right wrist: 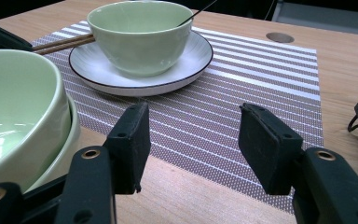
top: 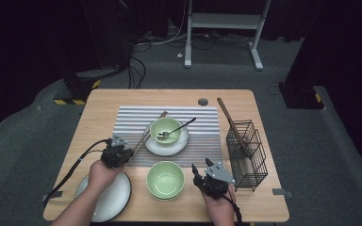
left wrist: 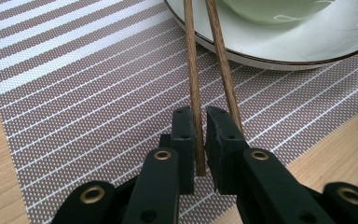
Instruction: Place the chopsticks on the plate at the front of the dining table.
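1. Chopsticks (left wrist: 193,70) are what I'm working: the pair lies on the striped mat (top: 132,117), far ends leaning on the rim of the white plate (top: 167,147), near ends at my left claw (top: 121,155).
2. That left claw is nearly pressed together, pinching one stick between its pads. The second stick (left wrist: 223,70) runs alongside, outside the right pad. I judge the grip caught only one because the sticks lie slightly apart.
3. On the plate sits a green bowl (top: 166,128) with a spoon (top: 179,128) resting inside.
4. Nearer me stand stacked green bowls (top: 165,180), beside another plate (top: 111,195) partly hidden under my left forearm.
5. My right claw (right wrist: 193,144) hovers spread and empty above the worktop (top: 264,197) edge, probably waiting.
6. Far right, a wire basket (top: 247,153) holds upright sticks; its contents are hard to make out.
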A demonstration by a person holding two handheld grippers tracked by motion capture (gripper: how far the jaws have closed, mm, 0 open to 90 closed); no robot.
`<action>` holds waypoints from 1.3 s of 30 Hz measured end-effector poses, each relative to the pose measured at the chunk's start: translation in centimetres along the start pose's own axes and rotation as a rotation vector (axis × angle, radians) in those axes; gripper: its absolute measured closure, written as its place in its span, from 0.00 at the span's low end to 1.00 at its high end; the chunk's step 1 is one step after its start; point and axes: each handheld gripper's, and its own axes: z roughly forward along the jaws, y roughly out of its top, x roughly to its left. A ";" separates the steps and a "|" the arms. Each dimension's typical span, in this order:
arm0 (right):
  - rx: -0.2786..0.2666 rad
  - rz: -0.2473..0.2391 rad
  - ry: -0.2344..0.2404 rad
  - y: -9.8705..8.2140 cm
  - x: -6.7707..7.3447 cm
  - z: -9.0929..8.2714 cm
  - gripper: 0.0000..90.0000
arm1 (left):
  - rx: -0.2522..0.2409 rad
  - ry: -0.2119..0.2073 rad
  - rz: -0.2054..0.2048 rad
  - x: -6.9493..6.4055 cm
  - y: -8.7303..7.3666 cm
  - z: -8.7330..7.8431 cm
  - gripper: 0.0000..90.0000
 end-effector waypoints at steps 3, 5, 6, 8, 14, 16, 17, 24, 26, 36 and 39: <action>0.000 -0.001 0.000 0.0 0.0 0.0 0.48 | 0.002 -0.006 0.003 -0.1 0.0 -0.1 0.90; -0.001 -0.003 0.001 0.0 0.1 0.0 0.48 | -0.002 -0.010 0.000 -0.1 0.0 -0.2 0.89; -0.001 -0.006 0.000 0.0 0.1 0.0 0.48 | 0.001 -0.012 0.002 -0.1 0.0 -0.3 0.89; 0.001 -0.004 0.001 0.0 0.1 0.0 0.48 | -0.004 -0.013 -0.002 -0.1 0.0 -0.3 0.90; -0.001 -0.005 0.001 0.0 0.1 0.0 0.48 | -0.009 -0.029 -0.006 -0.2 0.1 -0.5 0.91; 0.000 -0.004 0.001 0.0 0.1 0.0 0.48 | -0.019 -0.031 -0.010 -0.2 0.1 -0.5 0.91; 0.000 -0.004 0.001 0.0 0.1 0.0 0.48 | -0.014 -0.032 0.000 -0.2 0.2 -0.7 0.91; 0.000 -0.006 0.000 0.0 0.1 0.0 0.48 | -0.019 -0.041 -0.008 -0.2 0.3 -0.7 0.94; -0.002 -0.009 -0.001 0.0 0.1 0.0 0.48 | -0.021 -0.046 -0.014 -0.3 0.3 -0.7 0.94; -0.001 -0.007 0.000 0.0 0.1 0.1 0.48 | -0.070 -0.055 0.002 -0.3 0.4 -1.0 0.78; 0.001 -0.007 -0.001 0.0 0.1 0.1 0.48 | -0.079 -0.056 -0.012 -0.4 0.4 -0.7 0.69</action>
